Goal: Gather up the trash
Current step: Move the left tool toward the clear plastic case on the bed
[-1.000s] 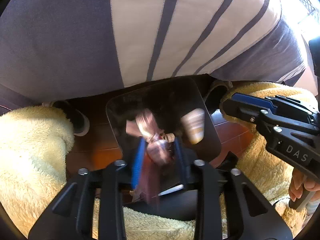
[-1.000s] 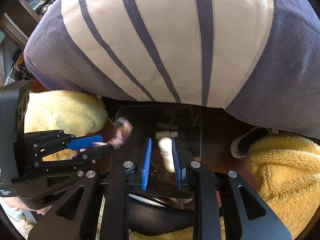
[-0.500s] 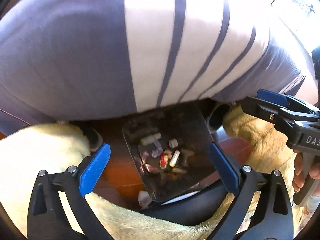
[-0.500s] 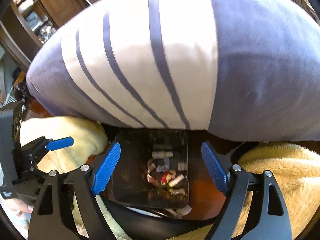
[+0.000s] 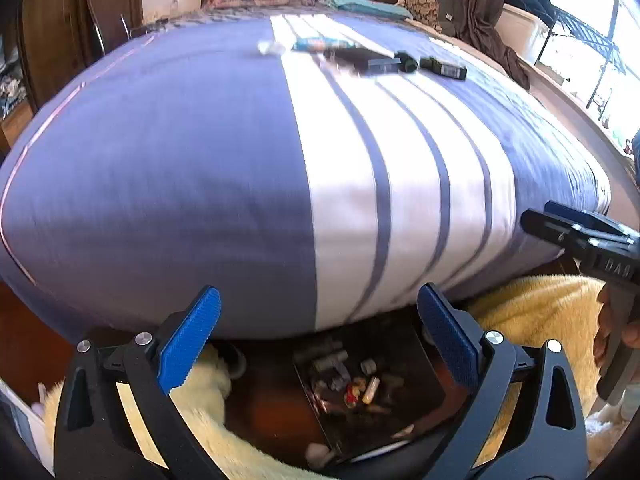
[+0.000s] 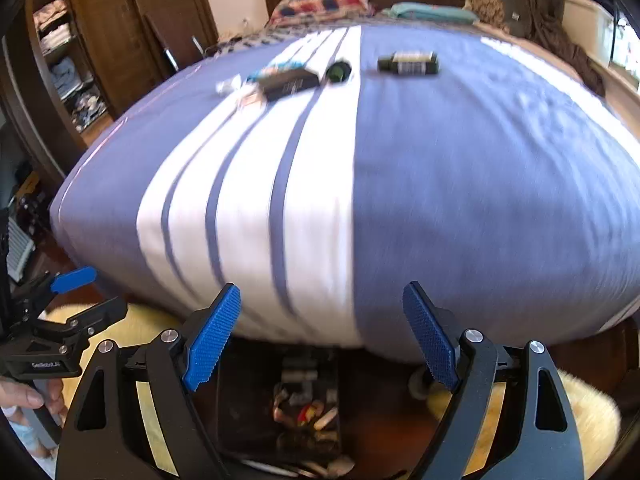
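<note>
A dark bin stands on the floor at the foot of the bed and holds several small pieces of trash. My left gripper is open and empty above the bin. My right gripper is open and empty above it too. Far up on the striped bed lie a crumpled white scrap, a blue wrapper, a black box, a small dark cap and a dark bottle.
The blue and white striped bed fills both views. Yellow fleece lies either side of the bin. Pillows sit at the headboard. Wooden shelves stand at left.
Both grippers opened and dropped their trash into the bin, then rose and tilted up, bringing the bed top and its items into view.
</note>
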Demonstrator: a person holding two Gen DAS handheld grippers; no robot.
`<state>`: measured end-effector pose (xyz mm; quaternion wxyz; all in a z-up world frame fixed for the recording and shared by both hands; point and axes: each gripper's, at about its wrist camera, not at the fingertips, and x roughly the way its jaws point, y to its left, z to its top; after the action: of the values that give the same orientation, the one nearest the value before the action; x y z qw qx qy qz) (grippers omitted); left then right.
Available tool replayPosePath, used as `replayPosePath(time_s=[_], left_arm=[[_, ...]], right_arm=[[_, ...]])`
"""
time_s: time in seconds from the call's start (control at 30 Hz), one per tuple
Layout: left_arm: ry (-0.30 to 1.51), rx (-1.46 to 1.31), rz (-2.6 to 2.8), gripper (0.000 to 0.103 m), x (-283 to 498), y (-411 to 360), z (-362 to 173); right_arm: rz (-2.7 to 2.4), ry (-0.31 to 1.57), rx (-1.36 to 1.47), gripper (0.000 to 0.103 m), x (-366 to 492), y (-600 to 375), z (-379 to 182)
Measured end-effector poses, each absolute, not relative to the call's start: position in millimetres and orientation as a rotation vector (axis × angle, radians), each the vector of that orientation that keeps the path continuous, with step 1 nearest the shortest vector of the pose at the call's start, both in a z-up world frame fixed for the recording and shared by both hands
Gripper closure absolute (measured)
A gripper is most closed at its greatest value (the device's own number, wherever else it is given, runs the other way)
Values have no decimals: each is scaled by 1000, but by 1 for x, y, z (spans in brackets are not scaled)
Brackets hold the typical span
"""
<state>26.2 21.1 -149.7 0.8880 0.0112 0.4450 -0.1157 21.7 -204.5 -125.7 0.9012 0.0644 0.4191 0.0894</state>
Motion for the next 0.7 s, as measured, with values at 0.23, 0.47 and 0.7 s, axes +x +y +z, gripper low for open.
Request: replayPosePath(time_s=[0.23,0.47,0.7], left_arm=[[894,40,-241,9,66,18,-129],[901,44,-255,9,119,3,-128],[899,42,-266,9,164,-17,-127]], right_arm=[[149,804,127,19,66,-218,-98],[107,798,119,19,116,-224,-95],[106,797,125,31,176,-214,-98]])
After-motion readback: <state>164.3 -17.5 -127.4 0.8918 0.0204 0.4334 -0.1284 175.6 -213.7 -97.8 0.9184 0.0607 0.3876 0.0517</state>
